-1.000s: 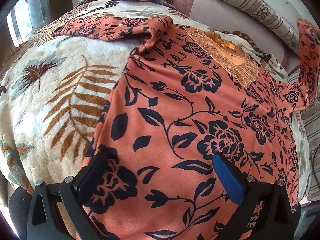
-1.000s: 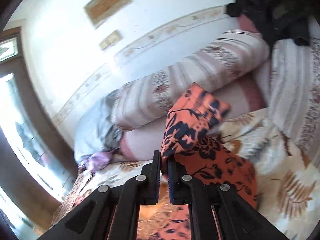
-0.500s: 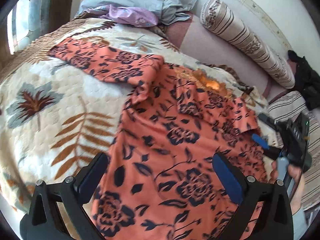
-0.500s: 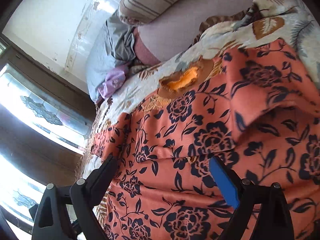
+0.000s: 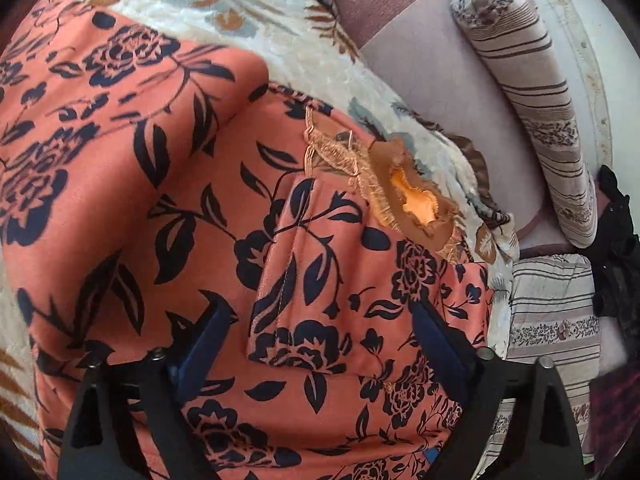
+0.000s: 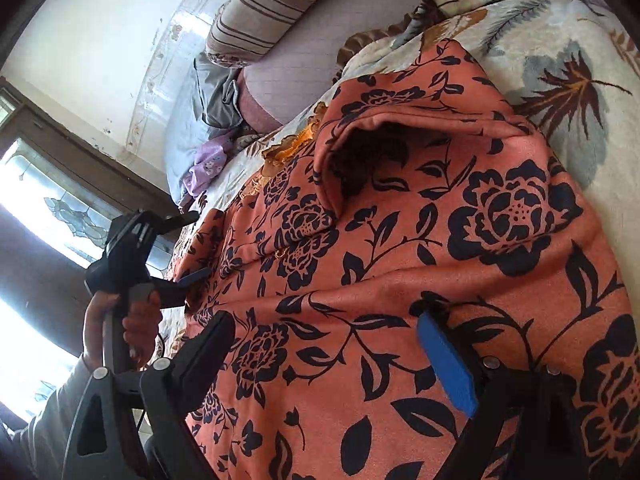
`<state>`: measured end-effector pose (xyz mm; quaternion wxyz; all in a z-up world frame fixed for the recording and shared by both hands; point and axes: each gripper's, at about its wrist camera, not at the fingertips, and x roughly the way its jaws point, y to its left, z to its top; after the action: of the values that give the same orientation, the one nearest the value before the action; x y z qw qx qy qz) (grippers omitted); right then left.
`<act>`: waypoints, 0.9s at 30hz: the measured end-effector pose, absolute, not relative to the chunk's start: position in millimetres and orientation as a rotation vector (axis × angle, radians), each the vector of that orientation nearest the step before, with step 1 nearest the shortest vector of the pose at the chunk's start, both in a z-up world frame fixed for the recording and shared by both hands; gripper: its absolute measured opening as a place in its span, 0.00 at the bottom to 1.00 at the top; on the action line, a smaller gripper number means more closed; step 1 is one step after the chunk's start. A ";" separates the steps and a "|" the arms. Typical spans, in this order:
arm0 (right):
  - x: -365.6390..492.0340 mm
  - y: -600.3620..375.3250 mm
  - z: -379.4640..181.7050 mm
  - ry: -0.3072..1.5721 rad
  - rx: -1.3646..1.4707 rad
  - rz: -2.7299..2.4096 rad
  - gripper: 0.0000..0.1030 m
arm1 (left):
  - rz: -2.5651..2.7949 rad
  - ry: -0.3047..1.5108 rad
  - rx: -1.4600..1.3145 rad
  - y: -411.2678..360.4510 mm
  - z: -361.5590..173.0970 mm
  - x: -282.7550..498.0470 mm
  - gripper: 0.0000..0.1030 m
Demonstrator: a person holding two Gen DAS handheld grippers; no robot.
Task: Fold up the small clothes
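An orange garment with dark blue flowers (image 5: 132, 184) lies spread on a cream leaf-print blanket (image 5: 280, 12). Its gold lace neckline (image 5: 412, 200) points toward the pillows. One sleeve (image 5: 320, 280) lies folded across the front. My left gripper (image 5: 324, 324) hovers over that sleeve's end with its jaws closing. The cuff edge sits between them and the pads do not press on it. My right gripper (image 6: 328, 348) stands open low over the garment's body (image 6: 400, 280), holding nothing. The sleeve's open cuff (image 6: 372, 152) gapes just ahead of it. In the right wrist view the left gripper (image 6: 192, 246) is at the left, in a hand (image 6: 136, 320).
A striped bolster (image 5: 540, 100) and a striped pillow (image 5: 552, 320) lie along the bed's far side, with dark clothing (image 5: 616, 248) beside them. Grey and lilac clothes (image 6: 200, 152) are piled near the wall. A bright window (image 6: 60, 208) is at the left.
My right gripper opened, let go of the sleeve and sank over the garment. The sleeve now lies folded across the front. My left gripper swung right to the sleeve's end, jaws narrowing.
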<state>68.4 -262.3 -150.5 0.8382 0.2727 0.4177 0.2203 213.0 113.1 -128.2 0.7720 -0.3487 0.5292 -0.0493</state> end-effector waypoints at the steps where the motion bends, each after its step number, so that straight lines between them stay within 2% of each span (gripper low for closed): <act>1: 67.1 -261.5 -151.3 0.874 0.566 0.470 0.91 | -0.096 1.160 -0.747 111.5 -132.4 213.4 0.71; 2: 65.1 -261.7 -152.3 0.863 0.560 0.474 0.91 | -0.084 1.155 -0.733 110.5 -132.5 213.1 0.68; 3: 63.6 -261.9 -153.2 0.855 0.558 0.477 0.91 | -0.081 1.151 -0.715 109.4 -131.3 213.2 0.57; 4: 62.8 -261.3 -153.0 0.847 0.556 0.477 0.91 | -0.070 1.171 -0.680 108.1 -131.5 215.0 0.21; 5: 62.3 -260.7 -152.5 0.843 0.554 0.478 0.91 | -0.048 1.203 -0.644 107.4 -131.5 217.4 0.07; 7: 61.8 -260.6 -152.7 0.842 0.551 0.480 0.91 | -0.037 1.155 -0.600 107.4 -115.2 214.6 0.07; 10: 62.1 -262.5 -152.9 0.845 0.555 0.490 0.91 | -0.018 0.938 -0.392 96.0 -58.8 193.2 0.07; 12: 62.8 -262.1 -152.9 0.850 0.553 0.493 0.91 | -0.004 0.887 -0.371 98.5 -47.3 180.4 0.07; 17: 76.7 -267.0 -134.8 0.912 0.642 0.489 0.92 | 0.061 1.151 -0.310 102.3 -129.5 190.5 0.08; 22: 119.3 -281.7 -71.7 0.754 0.644 0.508 0.93 | 0.047 1.114 -0.301 105.0 -130.7 184.5 0.10; 25: 179.1 -300.1 -89.1 0.821 0.721 0.437 0.95 | 0.066 1.125 -0.291 98.3 -132.0 192.7 0.10; 27: 214.4 -314.5 -136.5 1.021 0.784 0.309 0.95 | 0.083 1.136 -0.279 94.0 -129.7 198.3 0.10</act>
<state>214.4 -314.5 -136.5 0.7889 0.3641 0.4739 0.1435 198.3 94.0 -129.7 0.8329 -0.1318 0.5361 0.0391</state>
